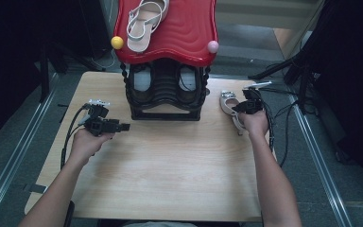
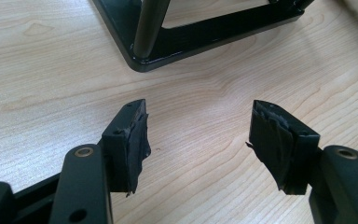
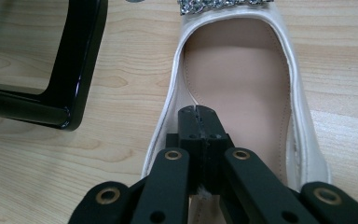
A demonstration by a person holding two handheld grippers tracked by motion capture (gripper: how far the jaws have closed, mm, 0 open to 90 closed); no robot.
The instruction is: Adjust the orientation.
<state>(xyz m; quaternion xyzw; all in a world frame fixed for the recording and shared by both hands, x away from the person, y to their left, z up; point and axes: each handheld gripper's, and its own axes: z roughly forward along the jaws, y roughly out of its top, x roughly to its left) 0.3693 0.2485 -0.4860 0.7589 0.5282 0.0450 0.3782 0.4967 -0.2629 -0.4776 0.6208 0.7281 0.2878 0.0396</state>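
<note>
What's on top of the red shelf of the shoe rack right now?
On the red top shelf lies one white strappy sandal, toward its left side. The shelf's far end is cut off by the picture's edge. Beneath it, the black lower tiers are partly covered by the shelf.

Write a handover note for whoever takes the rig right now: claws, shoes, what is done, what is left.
Right claw: shut, over the side edge of the cream flat shoe with a jewelled toe trim; whether it pinches that edge is not clear. The shoe lies on the light wooden table, right of the black shoe rack with a red wavy top.
Left claw: open, empty, above bare table by the rack's base.
Done: a white strappy sandal lies on the red top.
Left, probably: lift the cream shoe onto the rack.
</note>
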